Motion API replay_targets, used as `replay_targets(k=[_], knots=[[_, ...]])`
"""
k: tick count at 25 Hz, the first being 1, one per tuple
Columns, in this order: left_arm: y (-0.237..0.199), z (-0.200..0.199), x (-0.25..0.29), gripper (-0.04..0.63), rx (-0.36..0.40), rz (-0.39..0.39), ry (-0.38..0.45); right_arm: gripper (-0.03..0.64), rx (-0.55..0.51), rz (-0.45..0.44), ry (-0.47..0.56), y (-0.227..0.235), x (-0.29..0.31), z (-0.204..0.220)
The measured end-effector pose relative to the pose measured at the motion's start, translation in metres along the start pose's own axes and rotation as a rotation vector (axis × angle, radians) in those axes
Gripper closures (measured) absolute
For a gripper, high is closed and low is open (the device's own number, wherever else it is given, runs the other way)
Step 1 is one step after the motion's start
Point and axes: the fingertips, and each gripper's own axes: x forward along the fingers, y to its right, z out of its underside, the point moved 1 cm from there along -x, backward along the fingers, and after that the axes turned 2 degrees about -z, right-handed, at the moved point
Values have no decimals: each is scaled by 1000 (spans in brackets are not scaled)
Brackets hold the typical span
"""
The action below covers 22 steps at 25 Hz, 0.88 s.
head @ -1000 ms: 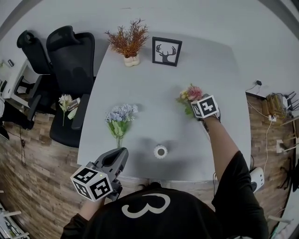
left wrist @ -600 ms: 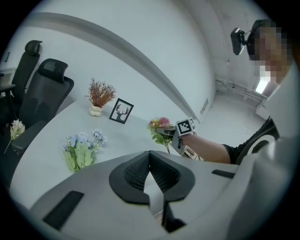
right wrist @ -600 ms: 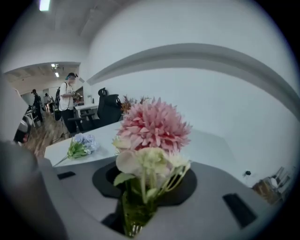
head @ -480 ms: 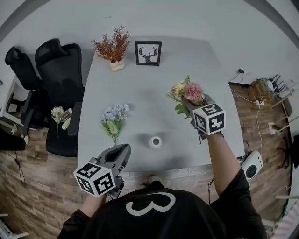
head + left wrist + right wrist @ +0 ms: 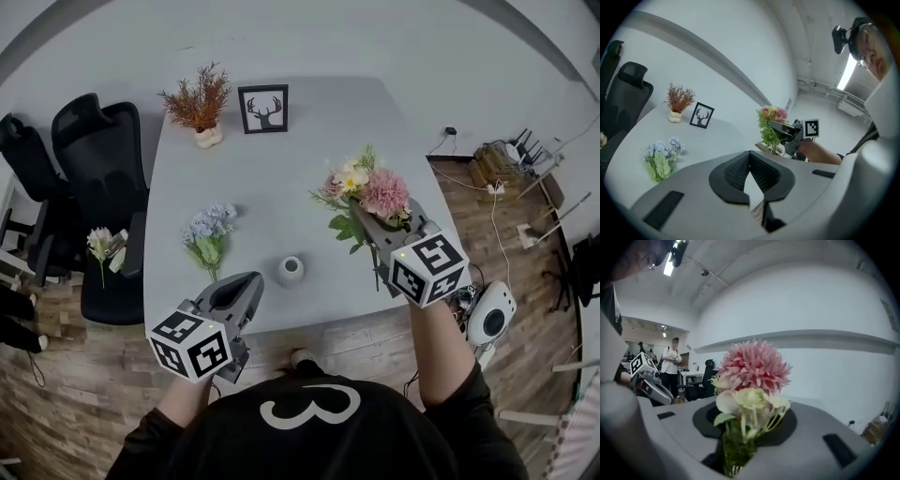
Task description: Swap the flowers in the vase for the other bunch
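Above the table's [image 5: 309, 141] right side, right gripper [image 5: 373, 232] clamps the pink bunch [image 5: 367, 192] by its stems; left gripper [image 5: 246, 286] closed, empty; next, likely, lowering stems upright into the empty vase [image 5: 292, 270].

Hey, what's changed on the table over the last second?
The right gripper, shut on the pink bunch, has lifted it off the table and brought it up toward the person. The blue bunch lies where it was, the vase stands empty as before, and the left gripper stays shut and empty near the table's front edge.
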Motion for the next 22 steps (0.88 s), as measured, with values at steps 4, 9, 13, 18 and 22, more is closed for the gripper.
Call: replay_targets(k=[4,9,13,18,22], knots=[[9,-2,-4,586,8,16,14,480,-17,-9,118,-20,-18,-19],[10,-3,-8,586,1,5,18,482,18,-34,246,-32,-24,-37],[10,0,-18,586,-3,-22,23,486,22,-73,325,-44,-25,-48],[-6,-1,-35,586,-17,-72,41,486,-20,-135,380,-66,-11,-61],[-15,2,-46,586,-33,-108,46,488,-17,-198,436,-82,3,-75]])
